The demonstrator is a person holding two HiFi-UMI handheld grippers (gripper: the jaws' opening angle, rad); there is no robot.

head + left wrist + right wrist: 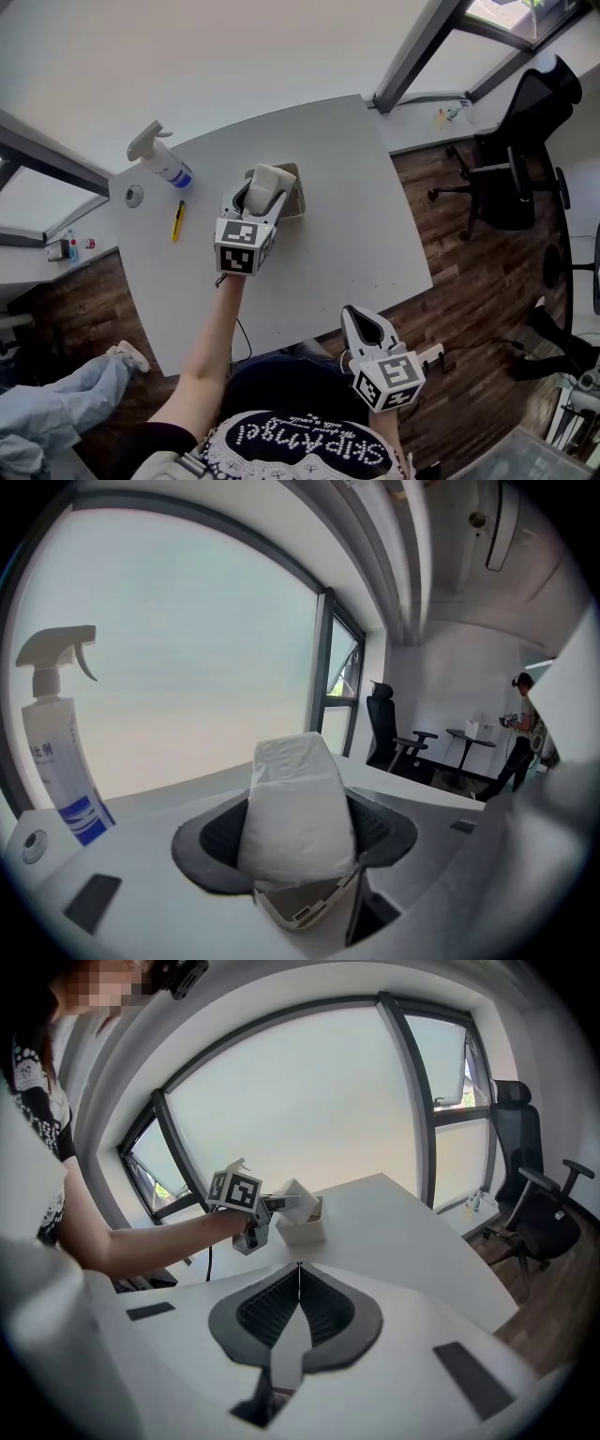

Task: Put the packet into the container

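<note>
At the far left of the grey table [356, 225] a white spray bottle [159, 157] with a blue label lies on its side, with a yellow pen [177, 221] just below it. Neither belongs to the task.

Next comes the left gripper [255, 195], reached out over the middle of the table. Its jaws are closed on the white packet [270, 185], gripping it across its width. The left gripper view shows the soft packet bulging between the two dark pads. The packet is tilted, and its lower end is at the mouth of the small square container [298, 199]. The container's rim shows directly beneath the packet in the left gripper view. Whether the packet already dips inside the container, I cannot tell.

Further right and close to the person's body, the right gripper [361, 323] is held off the table edge. Its jaws are pressed together with nothing between them, so it takes no part in the work.

By my reading the task is mostly done — the packet has been picked up and brought to the container. What seems left is to lower it in and let the jaws part.
</note>
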